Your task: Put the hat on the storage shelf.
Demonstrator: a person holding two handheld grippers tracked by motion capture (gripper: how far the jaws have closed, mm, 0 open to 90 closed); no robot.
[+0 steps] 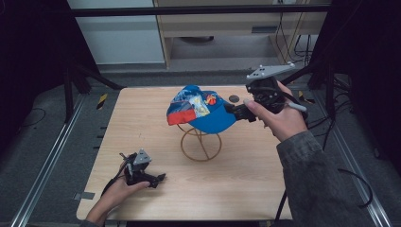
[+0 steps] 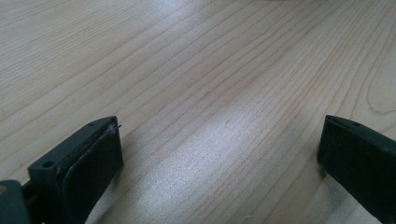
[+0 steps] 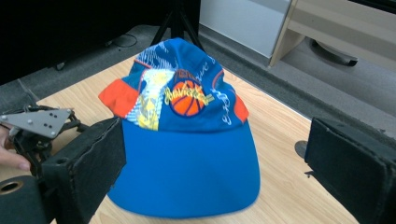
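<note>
We see the cap (image 1: 203, 109) on the stand (image 1: 201, 144), its brim pointing at the right gripper (image 1: 242, 112), jaws spread just before it; the left gripper (image 1: 158, 179) rests apart, also spread.

A pale wood-grain tabletop (image 1: 142, 123) stands on grey carpet (image 1: 42, 142). Metal rails (image 1: 45, 161) run along the floor on both sides, one marked with a yellow-and-black strip (image 1: 102, 100). Behind, a white cabinet (image 1: 118, 38) sits beside a light wooden desk (image 1: 227, 23), with cables (image 1: 295, 33) hanging at the right. Black stand legs (image 1: 78, 75) and dark curtains flank the scene. The light is dim.
</note>
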